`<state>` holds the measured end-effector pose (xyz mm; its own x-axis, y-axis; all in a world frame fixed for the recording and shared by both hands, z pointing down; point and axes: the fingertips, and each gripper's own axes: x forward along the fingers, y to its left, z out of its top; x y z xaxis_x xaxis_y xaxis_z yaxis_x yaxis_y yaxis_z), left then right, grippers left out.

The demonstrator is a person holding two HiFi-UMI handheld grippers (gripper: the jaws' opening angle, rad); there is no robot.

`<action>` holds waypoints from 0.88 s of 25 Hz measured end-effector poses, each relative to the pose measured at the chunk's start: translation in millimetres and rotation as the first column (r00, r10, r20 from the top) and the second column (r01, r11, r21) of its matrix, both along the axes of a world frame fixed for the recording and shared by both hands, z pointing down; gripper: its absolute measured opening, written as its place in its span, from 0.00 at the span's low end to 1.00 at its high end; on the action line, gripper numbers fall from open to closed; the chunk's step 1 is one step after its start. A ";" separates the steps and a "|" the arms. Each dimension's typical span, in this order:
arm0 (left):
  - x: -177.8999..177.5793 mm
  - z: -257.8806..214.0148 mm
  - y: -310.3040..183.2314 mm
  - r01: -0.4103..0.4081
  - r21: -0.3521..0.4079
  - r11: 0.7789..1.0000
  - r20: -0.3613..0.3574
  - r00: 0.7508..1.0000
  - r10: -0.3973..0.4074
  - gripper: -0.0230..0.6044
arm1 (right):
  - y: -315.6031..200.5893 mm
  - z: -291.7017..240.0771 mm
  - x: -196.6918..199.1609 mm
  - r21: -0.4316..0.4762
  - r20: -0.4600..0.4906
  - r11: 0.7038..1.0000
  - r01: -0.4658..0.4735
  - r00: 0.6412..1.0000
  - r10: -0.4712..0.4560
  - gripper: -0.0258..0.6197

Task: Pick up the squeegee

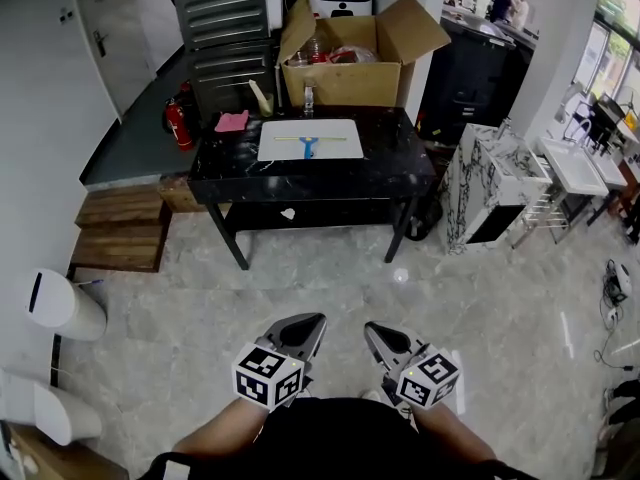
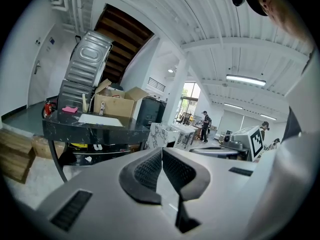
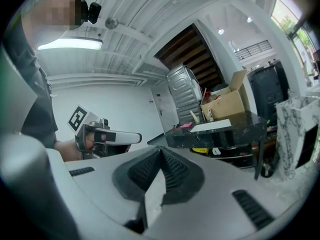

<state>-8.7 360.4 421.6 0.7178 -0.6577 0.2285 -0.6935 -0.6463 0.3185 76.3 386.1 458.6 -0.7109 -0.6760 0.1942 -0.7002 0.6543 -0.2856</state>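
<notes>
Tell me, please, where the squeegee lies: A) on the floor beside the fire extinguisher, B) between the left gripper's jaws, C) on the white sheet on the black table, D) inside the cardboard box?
C: in the head view the squeegee lies flat on the white sheet atop the black table, in front of the cardboard box.

Small squeegee, blue plastic handle & thin pale-yellow blade bar, lies flat in upper centre of frame on white sheet atop black table. Bar runs left-right, handle points toward bottom of frame.
</notes>
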 end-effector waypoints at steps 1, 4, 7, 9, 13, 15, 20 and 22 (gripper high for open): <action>-3.2 0.7 -1.1 0.004 0.000 1.000 -0.001 1.000 -0.004 0.06 | -1.9 1.2 -0.3 -0.006 -0.002 1.000 -0.010 1.000 0.010 0.05; -12.7 0.4 -5.0 0.012 0.000 1.000 -0.005 1.000 -0.012 0.06 | -7.7 1.7 -3.4 -0.023 0.002 0.999 -0.035 0.999 0.035 0.05; -23.6 -0.4 -9.2 0.012 0.002 1.000 -0.003 1.000 -0.012 0.06 | -13.3 3.4 -13.2 -0.024 0.019 0.999 -0.038 0.999 0.038 0.05; -32.3 0.6 -12.7 0.014 0.004 1.000 -0.003 1.000 -0.014 0.06 | -17.3 3.2 -21.6 -0.020 0.019 0.999 -0.037 0.999 0.038 0.05; -51.9 -1.5 -19.7 0.022 0.009 1.000 -0.006 1.000 -0.022 0.06 | -24.9 -1.6 -40.4 -0.018 0.026 0.999 -0.036 0.999 0.037 0.05; -63.2 -1.5 -21.0 0.024 0.008 1.000 -0.005 1.000 -0.024 0.06 | -26.7 -1.3 -52.0 -0.016 0.045 0.999 -0.031 0.998 0.032 0.05; -91.2 8.0 -19.7 0.022 -0.017 1.000 0.006 1.000 -0.022 0.06 | -28.4 5.1 -82.2 -0.032 0.045 0.999 -0.029 0.999 0.031 0.05; -100.4 12.1 -20.3 0.020 -0.026 0.999 0.008 1.000 -0.020 0.06 | -27.5 7.5 -90.4 -0.043 0.040 0.999 -0.031 0.999 0.032 0.05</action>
